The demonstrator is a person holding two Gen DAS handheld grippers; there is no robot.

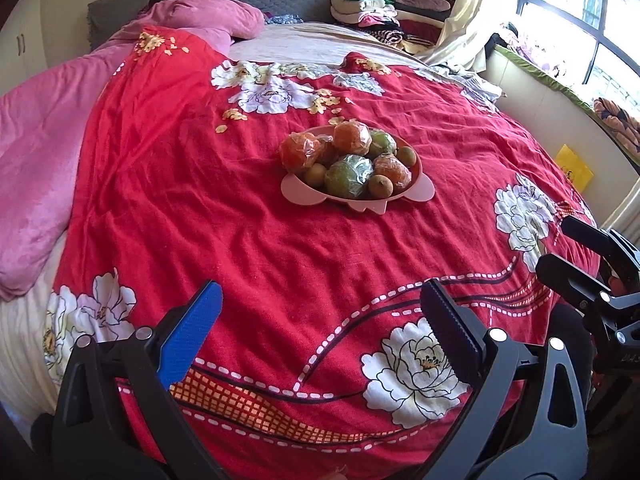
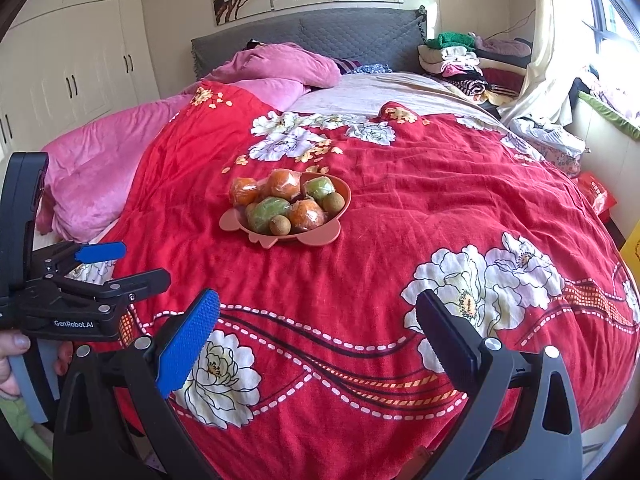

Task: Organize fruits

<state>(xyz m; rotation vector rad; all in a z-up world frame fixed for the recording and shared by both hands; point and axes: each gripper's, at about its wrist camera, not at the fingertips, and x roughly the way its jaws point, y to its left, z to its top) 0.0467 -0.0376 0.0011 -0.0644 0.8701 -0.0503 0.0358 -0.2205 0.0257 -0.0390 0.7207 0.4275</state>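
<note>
From the left wrist view, the left gripper [image 1: 320, 332] hangs low over the near edge of the bed with its blue-padded fingers spread wide and nothing between them, aimed straight up the red floral bedspread [image 1: 248, 216] toward the pink dish [image 1: 298, 194]. The fruits [image 1: 352, 160] are all heaped in that dish: plastic-wrapped orange ones, wrapped green ones and a few small brown ones tucked at the rim, and I see none loose on the cloth. The right gripper [image 1: 560, 244] shows at the right edge, likewise well short of the dish. From the right wrist view, the right gripper [image 2: 320, 328] is also spread wide and empty, held back at the foot of the bed, likely so both cameras keep the dish [image 2: 320, 236] in sight. The left gripper [image 2: 128, 264] pokes in from the left, gripped by a hand [image 2: 12, 360]. With the fruits [image 2: 286, 204] gathered in one dish, the scene suits either a pile about to be sorted out or a gathering just completed; I can't say which.
</note>
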